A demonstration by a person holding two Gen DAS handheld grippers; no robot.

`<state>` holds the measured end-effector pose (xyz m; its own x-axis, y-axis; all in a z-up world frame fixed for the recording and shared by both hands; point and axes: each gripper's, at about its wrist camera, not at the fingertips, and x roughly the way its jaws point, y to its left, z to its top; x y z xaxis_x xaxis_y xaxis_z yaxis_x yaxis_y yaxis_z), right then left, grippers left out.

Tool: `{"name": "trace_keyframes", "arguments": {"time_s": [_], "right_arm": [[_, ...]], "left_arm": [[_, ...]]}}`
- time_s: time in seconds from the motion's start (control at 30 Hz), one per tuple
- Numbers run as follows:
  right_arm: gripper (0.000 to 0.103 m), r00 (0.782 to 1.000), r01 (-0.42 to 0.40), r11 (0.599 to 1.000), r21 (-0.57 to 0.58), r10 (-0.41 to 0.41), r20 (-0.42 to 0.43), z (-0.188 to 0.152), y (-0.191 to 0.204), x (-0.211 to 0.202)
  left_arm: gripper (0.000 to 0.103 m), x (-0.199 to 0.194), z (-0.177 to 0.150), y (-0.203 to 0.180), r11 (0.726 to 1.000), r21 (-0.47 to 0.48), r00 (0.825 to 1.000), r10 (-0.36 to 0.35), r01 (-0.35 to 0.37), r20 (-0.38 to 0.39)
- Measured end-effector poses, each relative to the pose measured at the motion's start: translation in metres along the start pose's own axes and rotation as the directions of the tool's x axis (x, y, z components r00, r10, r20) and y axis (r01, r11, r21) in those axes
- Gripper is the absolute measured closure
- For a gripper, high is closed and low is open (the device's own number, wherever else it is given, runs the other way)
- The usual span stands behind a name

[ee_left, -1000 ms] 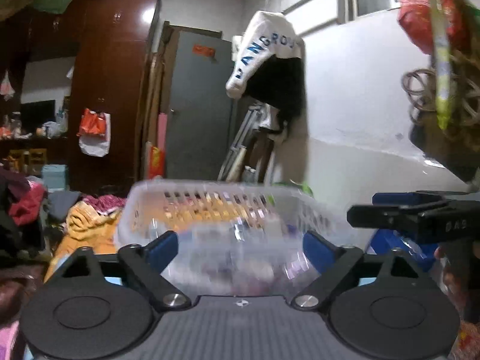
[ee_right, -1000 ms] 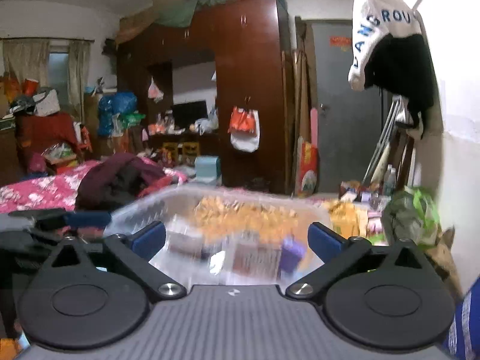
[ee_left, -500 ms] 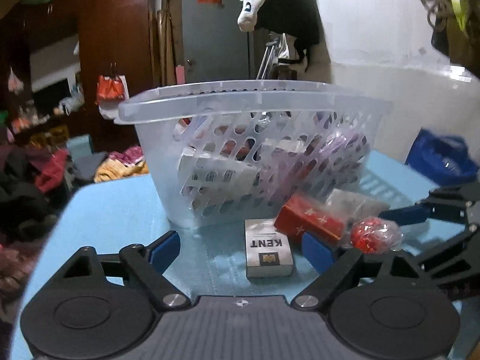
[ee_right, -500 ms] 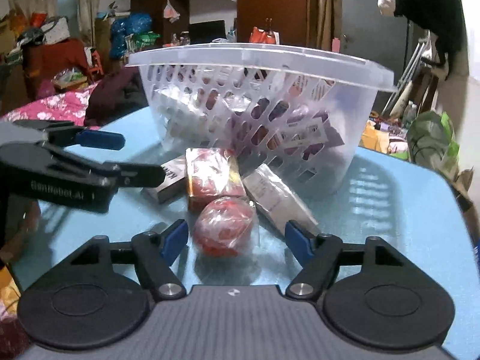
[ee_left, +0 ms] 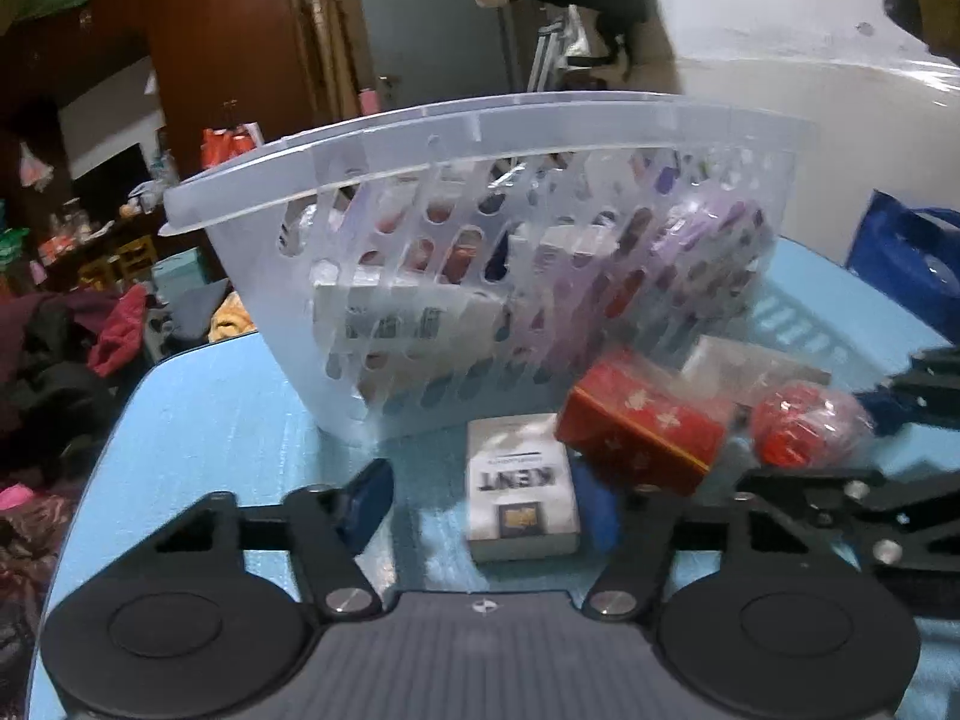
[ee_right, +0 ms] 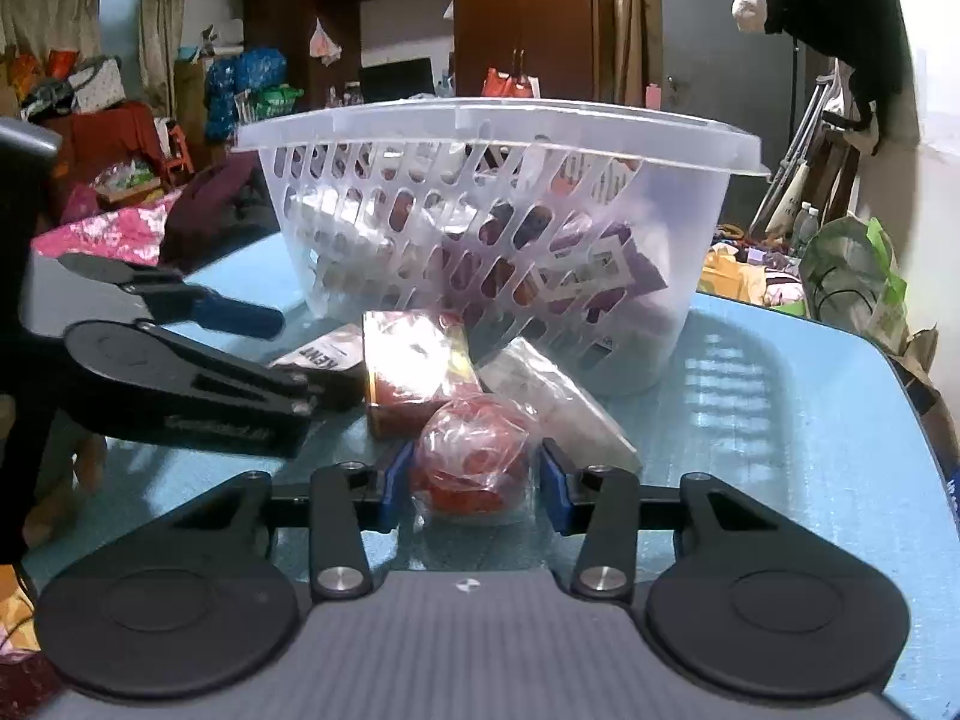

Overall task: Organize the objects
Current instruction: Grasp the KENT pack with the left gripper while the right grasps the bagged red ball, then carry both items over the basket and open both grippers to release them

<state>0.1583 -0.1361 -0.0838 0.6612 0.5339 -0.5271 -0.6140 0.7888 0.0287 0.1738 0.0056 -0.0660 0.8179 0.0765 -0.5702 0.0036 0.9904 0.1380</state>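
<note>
A clear plastic basket (ee_left: 480, 138) (ee_right: 498, 126) holding several packets stands on the blue table (ee_left: 228, 420). In front of it lie a white KENT pack (ee_left: 519, 492), a red box (ee_left: 642, 426) (ee_right: 414, 366), a clear wrapped packet (ee_right: 558, 396) and a red ball in plastic wrap (ee_left: 804, 426) (ee_right: 474, 462). My left gripper (ee_left: 480, 501) is open with the KENT pack between its fingers, nearer the right one. My right gripper (ee_right: 474, 480) has its blue fingertips close on either side of the wrapped ball; contact is unclear.
The table's left edge (ee_left: 114, 420) and right edge (ee_right: 912, 384) drop to a cluttered floor with clothes (ee_left: 72, 348) and bags (ee_right: 852, 276). A blue bag (ee_left: 906, 258) sits at the table's far right. My left gripper shows in the right wrist view (ee_right: 180, 360).
Both grippers moved forward and down toward the items. The left fingers now flank the KENT pack. The right fingers have narrowed around the wrapped red ball.
</note>
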Motion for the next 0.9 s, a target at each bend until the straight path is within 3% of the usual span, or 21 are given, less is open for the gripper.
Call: {"name": "trace_keyframes", "arguments": {"time_s": [0.03, 0.17, 0.37, 0.43, 0.53, 0.6, 0.67, 0.73, 0.8, 0.9], "right_arm": [[0.057, 1.000, -0.004, 1.000, 0.004, 0.004, 0.006, 0.000, -0.001, -0.001], [0.057, 0.999, -0.022, 0.999, 0.026, 0.021, 0.043, -0.002, -0.006, -0.007], [0.058, 0.990, -0.037, 0.997, 0.063, 0.028, 0.138, -0.005, -0.012, -0.020], [0.058, 0.983, -0.007, 0.998, 0.058, -0.004, 0.182, -0.006, -0.010, -0.029], [0.058, 0.970, -0.031, 0.998, 0.053, 0.017, 0.243, 0.003, -0.002, -0.050], [0.058, 0.949, -0.024, 0.999, 0.028, 0.013, 0.316, 0.021, 0.004, -0.071], [0.058, 0.928, 0.015, 1.000, -0.015, -0.008, 0.373, 0.050, 0.009, -0.083], [0.058, 0.919, 0.064, 0.997, -0.043, -0.042, 0.391, 0.085, 0.006, -0.077], [0.058, 0.930, 0.116, 0.992, -0.038, -0.095, 0.356, 0.119, -0.005, -0.054], [0.058, 0.957, 0.099, 0.995, 0.026, -0.102, 0.273, 0.147, -0.031, -0.016]], "left_arm": [[0.062, 0.000, 0.000, -0.001, 1.000, -0.003, 1.000, 0.004, -0.004, 0.002], [0.062, -0.017, -0.006, 0.006, 0.997, -0.055, 0.998, -0.044, 0.047, 0.055], [0.062, -0.054, -0.030, 0.025, 0.977, -0.161, 0.972, -0.102, 0.138, 0.213], [0.062, -0.065, -0.034, 0.026, 0.972, -0.187, 0.961, -0.092, 0.144, 0.261], [0.062, -0.091, -0.029, 0.025, 0.974, -0.181, 0.927, -0.062, 0.138, 0.369], [0.062, -0.114, -0.012, 0.024, 0.976, -0.167, 0.894, -0.052, 0.140, 0.444], [0.062, -0.123, 0.018, 0.027, 0.978, -0.165, 0.882, -0.033, 0.124, 0.469], [0.062, -0.114, 0.055, 0.033, 0.977, -0.171, 0.892, -0.040, 0.130, 0.451], [0.062, -0.095, 0.088, 0.038, 0.979, -0.168, 0.916, -0.038, 0.114, 0.399], [0.062, -0.055, 0.121, 0.043, 0.984, -0.174, 0.952, 0.008, 0.047, 0.305]]}}
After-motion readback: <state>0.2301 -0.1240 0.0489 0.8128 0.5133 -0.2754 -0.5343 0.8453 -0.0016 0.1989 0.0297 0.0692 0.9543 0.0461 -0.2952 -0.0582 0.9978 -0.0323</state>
